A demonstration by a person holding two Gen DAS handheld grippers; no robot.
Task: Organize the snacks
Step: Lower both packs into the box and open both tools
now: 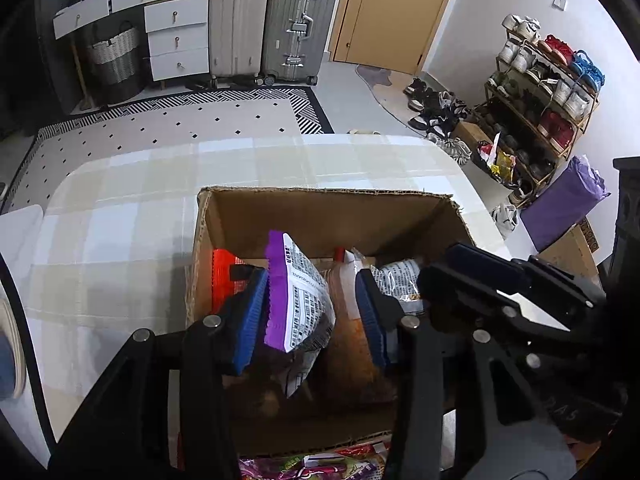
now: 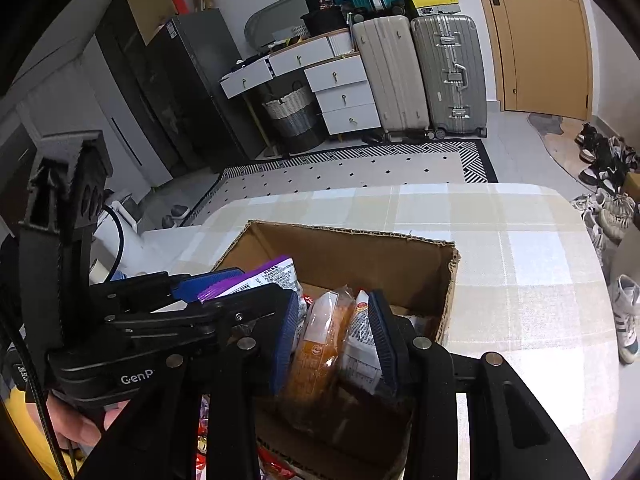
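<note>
An open cardboard box [image 1: 320, 192] [image 2: 352, 232] stands on the checked tablecloth [image 1: 120, 200]. My left gripper [image 1: 312, 280] hangs over it, open. A purple-and-white snack packet [image 1: 300, 288] [image 2: 260, 276] stands between its blue pads, leaning on the left pad [image 1: 250, 320] and clear of the right one. My right gripper [image 2: 334, 300] reaches in from the right [image 1: 440, 268]. It is shut on an orange bread packet [image 2: 320, 344] [image 1: 344, 292] and a white printed packet [image 2: 360, 352] pressed beside it. A red packet [image 1: 224, 276] lies inside by the box's left wall.
More bright snack packets [image 1: 312, 468] lie on the table in front of the box. A hand [image 2: 80, 424] holds the left gripper's grip. Beyond the table are a patterned rug [image 1: 180, 120], two suitcases [image 1: 272, 20], white drawers [image 1: 176, 40] and a shoe rack [image 1: 540, 92].
</note>
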